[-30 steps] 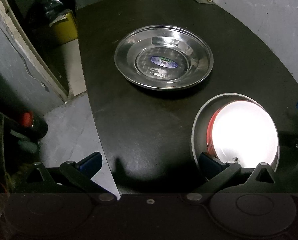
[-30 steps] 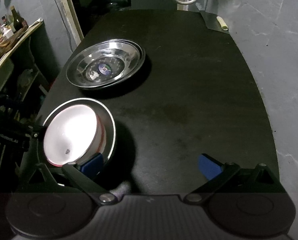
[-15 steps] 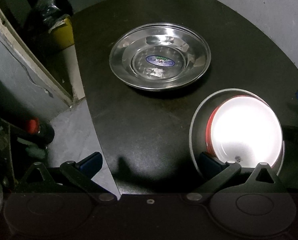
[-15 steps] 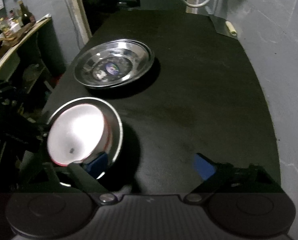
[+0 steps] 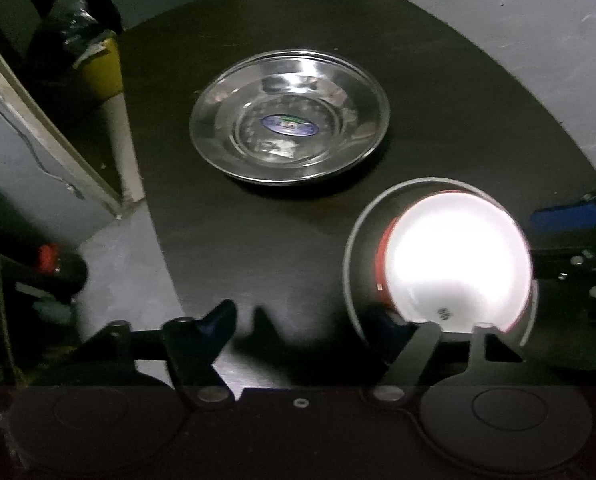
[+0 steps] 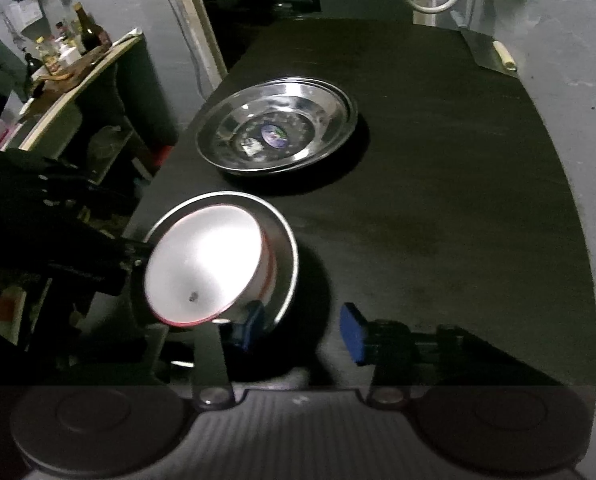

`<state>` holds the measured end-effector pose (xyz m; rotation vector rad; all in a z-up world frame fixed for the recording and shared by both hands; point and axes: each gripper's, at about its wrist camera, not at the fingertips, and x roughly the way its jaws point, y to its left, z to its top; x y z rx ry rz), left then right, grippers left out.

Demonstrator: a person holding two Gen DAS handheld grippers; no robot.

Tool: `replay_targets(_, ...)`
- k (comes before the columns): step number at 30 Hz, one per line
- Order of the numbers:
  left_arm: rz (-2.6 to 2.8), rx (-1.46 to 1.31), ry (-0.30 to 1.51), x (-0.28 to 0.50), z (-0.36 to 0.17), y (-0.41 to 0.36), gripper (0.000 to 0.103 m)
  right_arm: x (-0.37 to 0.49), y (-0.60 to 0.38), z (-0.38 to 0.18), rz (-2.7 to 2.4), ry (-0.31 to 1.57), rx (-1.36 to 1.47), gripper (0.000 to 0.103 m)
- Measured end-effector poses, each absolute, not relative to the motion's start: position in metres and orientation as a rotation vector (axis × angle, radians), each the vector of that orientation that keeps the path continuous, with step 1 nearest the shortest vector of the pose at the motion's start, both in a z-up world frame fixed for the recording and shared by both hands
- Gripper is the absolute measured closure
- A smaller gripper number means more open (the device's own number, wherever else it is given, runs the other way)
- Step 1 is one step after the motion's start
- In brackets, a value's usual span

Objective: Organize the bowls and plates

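A white bowl (image 5: 454, 256) with a red outside sits in a small steel bowl (image 5: 350, 256) at the near edge of the black table (image 5: 257, 240). My left gripper (image 5: 302, 320) is closing. Its right finger stands inside the steel rim beside the red wall, and its left finger is well off the rim. From the other side, my right gripper (image 6: 302, 326) is closing too. The steel bowl's rim (image 6: 289, 248) lies between its pads, and the right pad is clear of it. The white bowl (image 6: 205, 268) looks tilted. A wide steel plate (image 5: 217, 100) (image 6: 338, 100) lies farther back.
The table's left edge drops to a grey floor. A yellow bin (image 5: 101, 68) stands beyond it, and a shelf with bottles (image 6: 69, 40) is at the left. A cleaver (image 6: 494, 56) lies at the table's far end. A grey wall runs along the right.
Both grippers' fingers have come closer together around the steel bowl's rim. The right view has swung slightly, and the white bowl now looks more tilted in it.
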<state>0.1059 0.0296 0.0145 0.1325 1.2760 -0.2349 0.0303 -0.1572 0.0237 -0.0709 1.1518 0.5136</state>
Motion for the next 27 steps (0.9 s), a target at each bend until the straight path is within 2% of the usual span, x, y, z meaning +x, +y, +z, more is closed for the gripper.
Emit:
replay_targets(1,-0.247,0.118,1.278,0.1059,0.0148,0.0297,0.039,0.0299,-0.1571,0.0241,0.52,1.151,-0.069,0.065)
replay_targets(3,-0.272,0.092,1.284,0.105,0.0151,0.0294,0.054,0.0294,-0.1564,0.0245,0.532,1.151,-0.065,0.071)
replay_targets(6,-0.315,0.061,1.286,0.1031,0.0157,0.0286,0.07,0.0284,-0.155,0.0252,0.559,1.15,-0.057,0.084)
replay_targets(7,-0.325,0.06,1.285,0.1022,0.0161,0.0273,0.072,0.0278,-0.1542,0.0254,0.567,1.149,-0.055,0.086)
replay_targets(12,-0.354,0.047,1.287,0.1014,0.0167,0.025,0.085,0.0272,-0.1533,0.026,0.573,1.149,-0.052,0.088)
replay_targets(15,-0.363,0.042,1.289,0.1026,0.0169,0.0248,0.089,0.0271,-0.1536,0.026,0.575,1.149,-0.051,0.088)
replay_targets(27,-0.367,0.049,1.284,0.1022,0.0169,0.0236,0.089,0.0257,-0.1545,0.0261,0.577,1.148,-0.044,0.088)
